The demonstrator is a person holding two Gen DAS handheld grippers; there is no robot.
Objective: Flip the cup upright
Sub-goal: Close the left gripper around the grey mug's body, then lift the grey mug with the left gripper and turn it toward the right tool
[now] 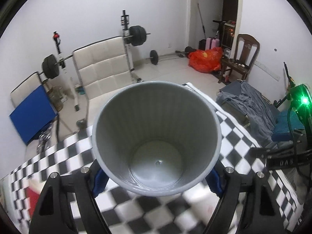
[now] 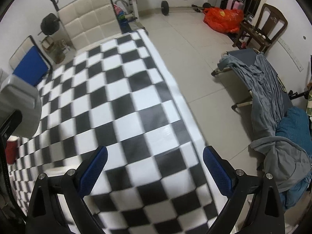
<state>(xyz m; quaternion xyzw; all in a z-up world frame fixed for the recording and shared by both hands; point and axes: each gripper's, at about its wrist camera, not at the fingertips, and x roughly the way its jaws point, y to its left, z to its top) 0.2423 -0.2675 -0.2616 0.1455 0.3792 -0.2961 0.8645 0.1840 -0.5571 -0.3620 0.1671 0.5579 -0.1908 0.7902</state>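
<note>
A grey plastic cup (image 1: 156,136) fills the middle of the left wrist view, its open mouth facing the camera so I see down to its bottom. My left gripper (image 1: 156,179) is shut on the cup near its base, blue pads pressed on both sides, and holds it above the checkered table (image 1: 243,136). In the right wrist view the same cup (image 2: 21,107) shows at the far left edge, held in the air. My right gripper (image 2: 155,167) is open and empty over the table's right part (image 2: 126,107).
The table edge (image 2: 181,101) runs along the right, with tiled floor beyond. A red object (image 2: 11,150) sits at the table's left. A cot with grey blankets (image 2: 273,101), a wooden chair (image 2: 267,27), a weight bench and barbells (image 1: 134,37) stand around.
</note>
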